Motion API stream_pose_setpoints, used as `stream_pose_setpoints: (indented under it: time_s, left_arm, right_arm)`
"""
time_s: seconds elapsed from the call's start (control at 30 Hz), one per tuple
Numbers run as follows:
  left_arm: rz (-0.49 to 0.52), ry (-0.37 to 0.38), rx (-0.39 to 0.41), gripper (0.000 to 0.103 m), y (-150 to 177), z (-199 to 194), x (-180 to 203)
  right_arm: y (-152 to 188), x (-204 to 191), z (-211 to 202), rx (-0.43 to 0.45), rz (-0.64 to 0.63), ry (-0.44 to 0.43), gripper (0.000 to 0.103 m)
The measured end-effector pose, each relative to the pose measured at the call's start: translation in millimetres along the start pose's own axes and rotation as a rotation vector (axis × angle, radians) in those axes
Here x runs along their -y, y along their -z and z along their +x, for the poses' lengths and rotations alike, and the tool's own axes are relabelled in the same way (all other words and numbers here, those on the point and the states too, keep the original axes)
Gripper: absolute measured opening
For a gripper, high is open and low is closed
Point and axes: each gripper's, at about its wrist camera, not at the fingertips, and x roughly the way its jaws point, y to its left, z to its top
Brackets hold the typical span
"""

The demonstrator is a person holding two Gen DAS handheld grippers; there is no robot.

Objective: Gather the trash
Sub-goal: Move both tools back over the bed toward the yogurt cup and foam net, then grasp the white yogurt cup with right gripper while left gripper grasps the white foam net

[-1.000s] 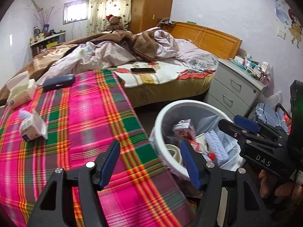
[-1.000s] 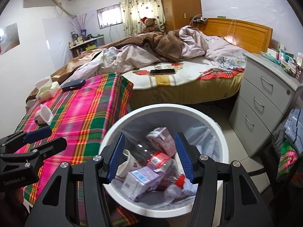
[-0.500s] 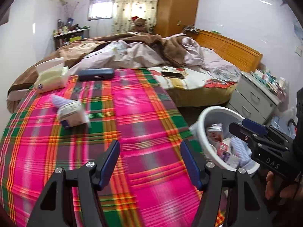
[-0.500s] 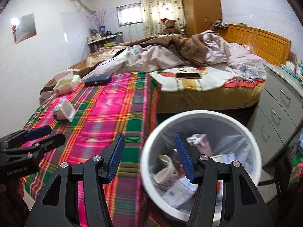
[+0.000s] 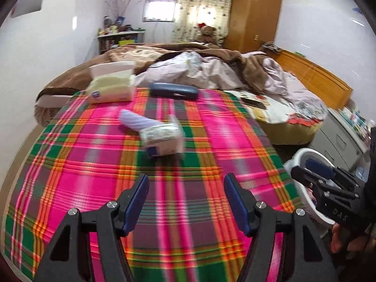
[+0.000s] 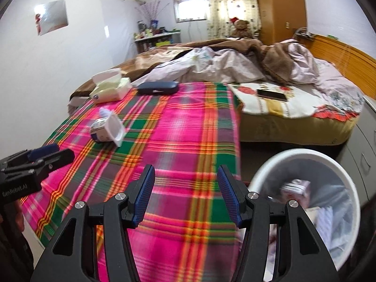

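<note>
Nearest, two black grippers with blue pads, left (image 5: 185, 199) and right (image 6: 185, 191), both with jaws apart and nothing between them, above a pink, green and orange plaid blanket (image 5: 94, 176). Low on the right, beside the blanket's edge, a round white plastic bin (image 6: 303, 156) with cartons and wrappers inside. Further on, lying on the plaid, a tipped-over white plastic cup with a printed label (image 5: 162, 138), touching a pale lilac ridged piece (image 5: 134, 121). Beyond, a dark blue oblong case (image 5: 174, 90) and an open tissue pack (image 5: 111, 87). Farthest, an unmade bed (image 6: 293, 108).
</note>
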Motion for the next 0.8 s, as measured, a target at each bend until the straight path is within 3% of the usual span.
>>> stream_pose_setpoints:
  time_s: [0.57,0.8]
  left_arm:
    - [-0.059,-0.100,-0.020,0.070,-23.1,28.2,-87.7]
    - [-0.068,-0.081,-0.049,0.071,-35.0,46.7,-104.8]
  right_arm:
    - [-24.7,-68.6,60.1,-0.078,-0.059,-0.172,0.057]
    - [-34.7,-91.0,83.1,-0.109,-0.070,-0.258,0.057]
